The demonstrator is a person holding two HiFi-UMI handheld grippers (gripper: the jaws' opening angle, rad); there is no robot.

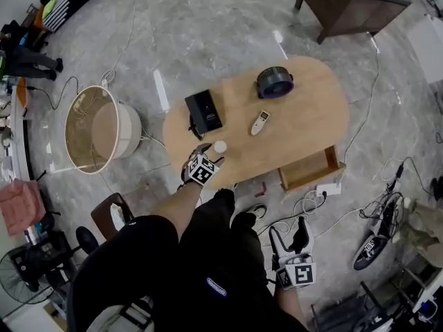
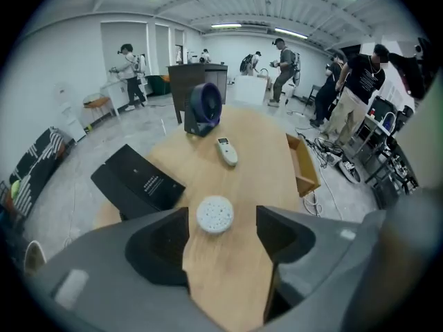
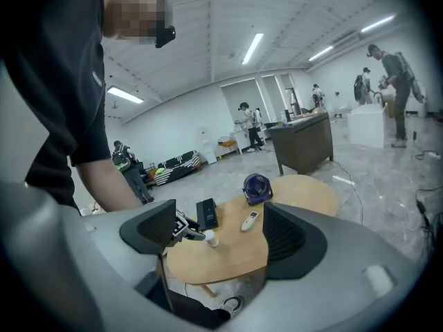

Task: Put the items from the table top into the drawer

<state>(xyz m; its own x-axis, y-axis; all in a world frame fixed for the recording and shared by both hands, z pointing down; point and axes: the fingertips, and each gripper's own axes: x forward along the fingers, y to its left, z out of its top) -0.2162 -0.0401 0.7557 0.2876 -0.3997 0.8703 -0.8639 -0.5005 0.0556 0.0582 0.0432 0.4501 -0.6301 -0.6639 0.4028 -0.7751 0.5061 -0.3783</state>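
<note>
- The white jar (image 2: 214,215) stands low in the middle of the left gripper view, near the table's (image 1: 304,116) lower-left edge and the black box (image 1: 203,111).
- The left gripper (image 2: 221,235) has its jaws wide apart and holds nothing. The jar sits just ahead of the gap, touching neither jaw.
- The jar looks small, light, stiff and smooth-sided, so it is likely to tip or slide. A hold across its round wall seems best.
- The right gripper (image 3: 218,235) is spread open and empty.
- The drawer (image 1: 308,171) is open at the table's lower right.

Left gripper (image 1: 210,159) extended forward, jaws apart; right gripper (image 1: 299,237) low, jaws apart
</note>
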